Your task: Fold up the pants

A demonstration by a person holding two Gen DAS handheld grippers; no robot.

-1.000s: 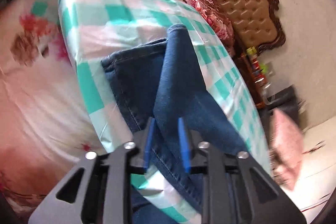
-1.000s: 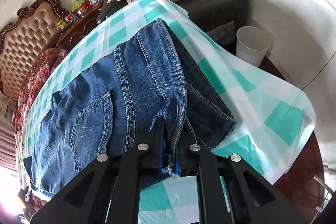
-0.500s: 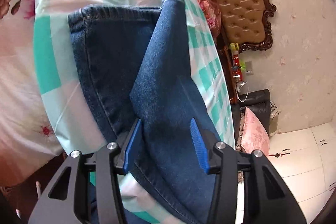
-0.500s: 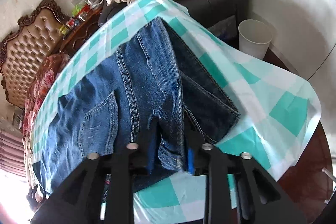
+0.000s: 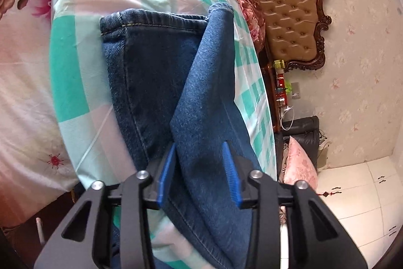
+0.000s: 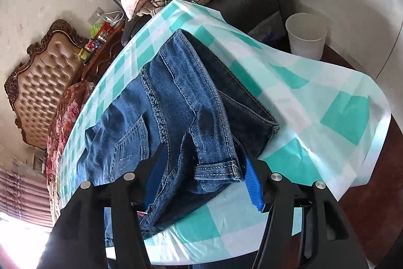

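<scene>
On checked tablecloth (image 6: 347,115): jeans (image 6: 176,102) (folded) | left jaws closing, right opening, both astride denim

Pants (image 5: 161,72): dark blue denim. Cloth on the surface (image 6: 347,115): teal-and-white check. Bedspread (image 5: 22,82) beside cloth: pink floral. Fingers (image 5: 165,174): blue pads.

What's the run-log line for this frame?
jeans: folded on checked cloth | left gripper: closing around leg | right gripper: opening, waistband between jaws

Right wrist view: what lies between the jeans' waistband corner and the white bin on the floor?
Only bare checked tablecloth, draping over the table edge between the jeans and the white bin; the right wrist view shows it.
</scene>
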